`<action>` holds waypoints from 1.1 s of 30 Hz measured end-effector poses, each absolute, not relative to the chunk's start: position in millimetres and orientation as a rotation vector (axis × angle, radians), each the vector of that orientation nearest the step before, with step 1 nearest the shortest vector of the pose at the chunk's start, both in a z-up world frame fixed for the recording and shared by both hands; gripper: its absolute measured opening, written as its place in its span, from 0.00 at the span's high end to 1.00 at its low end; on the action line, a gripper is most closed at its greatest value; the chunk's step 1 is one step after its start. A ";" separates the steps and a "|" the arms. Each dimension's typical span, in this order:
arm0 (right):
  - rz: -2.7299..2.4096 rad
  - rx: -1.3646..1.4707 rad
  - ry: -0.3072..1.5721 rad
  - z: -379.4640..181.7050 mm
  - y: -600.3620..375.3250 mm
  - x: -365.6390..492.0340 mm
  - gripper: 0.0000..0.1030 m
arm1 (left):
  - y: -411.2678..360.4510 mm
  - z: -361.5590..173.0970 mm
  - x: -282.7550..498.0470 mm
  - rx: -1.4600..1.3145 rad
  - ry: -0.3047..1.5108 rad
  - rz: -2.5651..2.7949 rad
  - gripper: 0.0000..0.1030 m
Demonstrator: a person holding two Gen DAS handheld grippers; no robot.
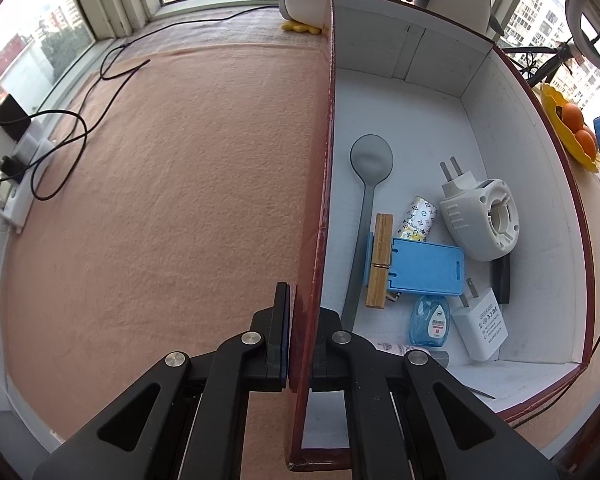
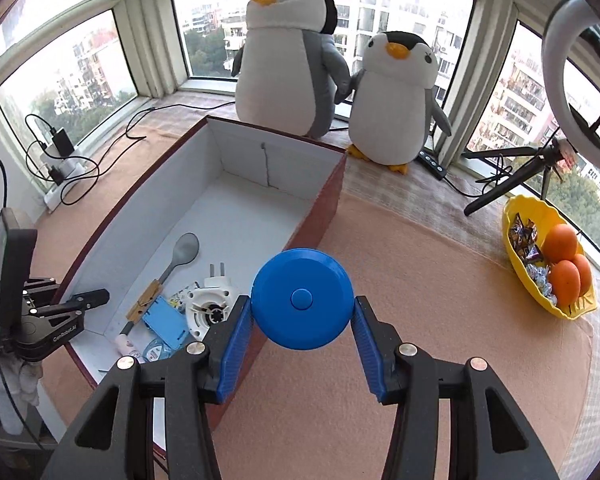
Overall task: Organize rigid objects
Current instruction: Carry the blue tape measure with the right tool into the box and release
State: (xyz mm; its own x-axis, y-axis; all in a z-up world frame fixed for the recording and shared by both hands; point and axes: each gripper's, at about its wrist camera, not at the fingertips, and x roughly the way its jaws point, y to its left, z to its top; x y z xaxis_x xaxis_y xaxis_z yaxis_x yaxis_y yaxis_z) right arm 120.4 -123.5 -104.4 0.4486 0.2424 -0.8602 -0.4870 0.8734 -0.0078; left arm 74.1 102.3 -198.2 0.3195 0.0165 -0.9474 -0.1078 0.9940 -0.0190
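Observation:
A red cardboard box with a white inside (image 1: 500,128) stands on the peach cloth. My left gripper (image 1: 304,304) is shut on the box's left wall (image 1: 324,160), one finger on each side. In the box lie a grey spoon (image 1: 370,168), a wooden clothespin (image 1: 380,260), a blue card holder (image 1: 424,268), a white plug-in device (image 1: 480,220), a white charger (image 1: 480,328) and a blue floss case (image 1: 428,320). My right gripper (image 2: 302,312) is shut on a round blue disc (image 2: 302,296) and holds it in the air by the box's right wall (image 2: 324,216).
Two plush penguins (image 2: 288,52) (image 2: 396,96) stand behind the box at the window. A yellow bowl (image 2: 516,208) with oranges and sweets sits at the right. A ring light on a tripod (image 2: 512,184) is behind it. A power strip with cables (image 2: 60,168) lies far left.

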 end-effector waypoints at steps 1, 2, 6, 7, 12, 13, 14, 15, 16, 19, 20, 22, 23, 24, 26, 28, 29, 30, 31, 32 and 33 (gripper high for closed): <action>0.473 -0.280 1.009 -104.0 -117.9 117.9 0.55 | 102.2 -198.0 73.7 -0.085 1.242 0.085 0.95; 0.488 -0.288 1.008 -103.9 -113.1 115.9 0.55 | 102.3 -197.8 73.4 -0.086 1.241 0.087 0.95; 0.530 -0.316 1.008 -106.6 -97.9 109.5 0.55 | 101.8 -197.6 72.4 -0.090 1.237 0.100 0.96; 0.539 -0.322 1.008 -108.1 -94.8 107.9 0.55 | 101.8 -197.4 72.0 -0.092 1.236 0.103 0.96; 0.579 -0.344 1.011 -111.3 -83.0 101.7 0.55 | 101.3 -196.2 69.3 -0.100 1.228 0.117 0.95; 0.587 -0.351 1.011 -111.9 -80.5 100.5 0.55 | 101.1 -195.9 69.1 -0.102 1.227 0.119 0.95; 0.593 -0.358 1.010 -112.4 -78.0 99.3 0.55 | 101.1 -195.8 68.8 -0.103 1.227 0.122 0.95; 0.600 -0.364 1.009 -112.8 -75.6 98.0 0.55 | 101.2 -195.5 68.6 -0.105 1.226 0.123 0.95; 0.606 -0.370 1.008 -113.1 -73.1 96.7 0.55 | 101.1 -195.5 68.3 -0.107 1.225 0.125 0.95; 0.625 -0.387 1.005 -114.4 -66.4 92.9 0.55 | 101.8 -195.4 68.1 -0.112 1.224 0.128 0.95; 0.629 -0.393 1.004 -115.1 -64.3 91.6 0.55 | 101.6 -195.3 67.9 -0.113 1.224 0.129 0.95; 0.635 -0.401 1.003 -116.6 -60.9 89.9 0.55 | 101.9 -195.3 67.6 -0.112 1.224 0.130 0.95; 0.637 -0.403 1.005 -117.5 -59.5 89.2 0.55 | 101.8 -195.3 67.5 -0.113 1.224 0.130 0.95; 0.640 -0.404 1.007 -118.5 -58.0 88.5 0.55 | 101.8 -195.3 67.4 -0.112 1.224 0.130 0.95; 0.644 -0.408 1.013 -120.5 -55.6 87.3 0.55 | 101.9 -195.4 67.5 -0.112 1.224 0.130 0.95; 0.646 -0.418 1.015 -122.5 -53.1 86.4 0.55 | 101.8 -195.4 67.5 -0.112 1.224 0.129 0.95; 0.647 -0.423 1.016 -123.4 -51.9 85.5 0.55 | 101.8 -195.4 67.5 -0.112 1.224 0.129 0.95; 0.647 -0.427 1.017 -124.1 -50.8 84.8 0.55 | 101.7 -195.3 67.5 -0.112 1.224 0.129 0.95; 0.647 -0.429 1.017 -124.7 -50.0 84.5 0.55 | 101.6 -195.3 67.5 -0.112 1.224 0.129 0.95; 0.648 -0.432 1.018 -125.1 -49.0 83.9 0.55 | 101.5 -195.3 67.5 -0.111 1.224 0.129 0.95; 0.648 -0.433 1.017 -125.3 -48.1 83.3 0.55 | 101.7 -195.4 67.5 -0.112 1.224 0.129 0.95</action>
State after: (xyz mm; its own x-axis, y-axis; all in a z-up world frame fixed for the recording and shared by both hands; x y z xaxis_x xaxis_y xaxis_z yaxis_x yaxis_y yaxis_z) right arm 83.3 -48.1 -125.3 0.3668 0.2929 -0.8830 -0.6763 0.7357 -0.0369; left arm 67.5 101.7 -195.4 0.3343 0.0387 -0.9417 -0.1587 0.9872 -0.0158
